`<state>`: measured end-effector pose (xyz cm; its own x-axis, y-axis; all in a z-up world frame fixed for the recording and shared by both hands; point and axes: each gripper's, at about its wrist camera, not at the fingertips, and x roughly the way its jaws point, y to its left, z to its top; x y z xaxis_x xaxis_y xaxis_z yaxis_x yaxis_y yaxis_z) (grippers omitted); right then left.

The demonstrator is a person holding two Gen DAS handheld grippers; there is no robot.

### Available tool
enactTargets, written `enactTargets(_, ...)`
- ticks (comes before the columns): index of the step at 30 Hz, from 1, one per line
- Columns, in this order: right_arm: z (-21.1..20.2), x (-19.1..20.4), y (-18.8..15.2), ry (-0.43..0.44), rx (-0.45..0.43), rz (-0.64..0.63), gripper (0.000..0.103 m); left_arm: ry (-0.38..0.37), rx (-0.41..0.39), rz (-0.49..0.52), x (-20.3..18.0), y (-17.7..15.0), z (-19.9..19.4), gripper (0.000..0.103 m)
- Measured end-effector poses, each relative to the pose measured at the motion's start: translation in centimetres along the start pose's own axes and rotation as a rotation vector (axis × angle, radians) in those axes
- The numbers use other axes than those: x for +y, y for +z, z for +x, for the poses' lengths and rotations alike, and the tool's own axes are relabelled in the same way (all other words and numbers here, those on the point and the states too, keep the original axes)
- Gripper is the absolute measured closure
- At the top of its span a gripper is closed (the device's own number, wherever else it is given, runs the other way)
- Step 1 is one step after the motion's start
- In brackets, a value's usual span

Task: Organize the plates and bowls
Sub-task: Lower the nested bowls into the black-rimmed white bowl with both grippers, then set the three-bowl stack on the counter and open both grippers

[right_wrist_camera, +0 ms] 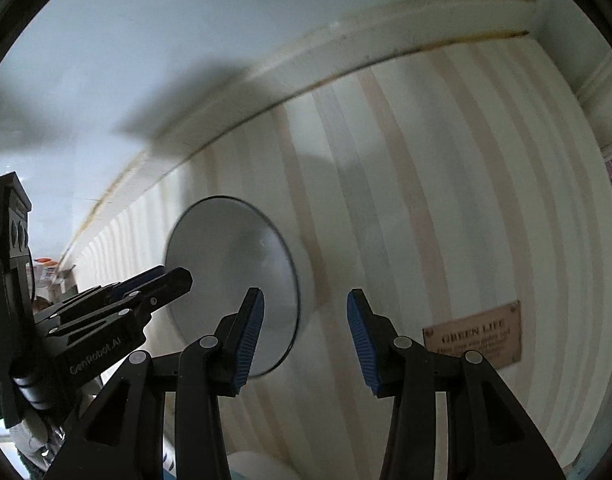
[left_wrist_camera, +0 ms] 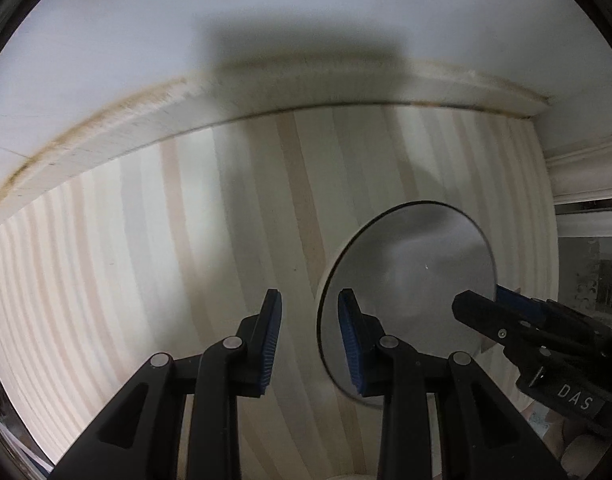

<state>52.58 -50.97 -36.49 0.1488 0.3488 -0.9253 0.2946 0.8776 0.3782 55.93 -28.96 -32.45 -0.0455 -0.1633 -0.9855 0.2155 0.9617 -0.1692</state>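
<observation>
Here, 1 grey plate [left_wrist_camera: 406, 280] with a thin dark rim lies flat on a striped cream and beige tablecloth [left_wrist_camera: 186, 240], close to the wall edge. The left gripper [left_wrist_camera: 310, 340] hovers over the plate's near-left rim with its blue-padded fingers [left_wrist_camera: 272, 344] spread apart, holding nothing. The right gripper [right_wrist_camera: 304, 336] is likewise spread and empty, with the plate low to its left — seen from the left camera, its tip sits at the plate's right rim, though whether it touches is unclear. The plate looks stiff, smooth and probably breakable — likely slippery, so pinching the thin rim squarely seems wisest. A small brown label [right_wrist_camera: 474, 334] is stitched onto the cloth.
</observation>
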Motion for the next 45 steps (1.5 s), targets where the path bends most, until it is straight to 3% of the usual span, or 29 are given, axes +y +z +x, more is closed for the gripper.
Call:
enactTargets(9, 2.9, -1.5, 0.6, 0.005, 0.063, 0.029, 0.057, -0.042, 0.033, -0.012, 0.5, -0.4, 1.9, 0.080)
enactTargets(11, 3.1, -1.5, 0.6, 0.008, 0.057, 0.023, 0.065, -0.071, 0.037, -0.021, 0.8, -0.5, 2.1, 0.086)
enactTargets(13, 2.9, -1.4, 0.4, 0.050, 0.054, 0.019, 0.082, -0.083, 0.033, -0.022, 0.7, -1.0, 2.2, 0.088)
enactTargets(15, 2.8, -1.0, 0.4, 0.065, 0.055, 0.009, 0.088, -0.086, 0.027, -0.016, 0.6, -1.3, 2.1, 0.089)
enactTargets(18, 2.6, -0.5, 0.4, 0.026, 0.043, -0.022, 0.089, -0.076, 0.022, -0.012, 0.6, -1.8, 1.8, 0.089)
enactTargets(27, 1.5, -0.3, -0.5, 0.044, 0.036, -0.019, 0.091, -0.060, -0.028, 0.005, -0.3, -2.5, -1.2, 0.089)
enactTargets(36, -3.6, 1.8, -4.6, 0.061, -0.018, -0.073, 0.091, -0.060, -0.096, 0.036, -0.2, -6.6, -6.6, 0.089)
enactTargets(45, -7.8, 3.8, -11.9, 0.062, -0.029, -0.120, 0.091, -0.043, -0.124, 0.077, 0.0, -12.8, -10.5, 0.089)
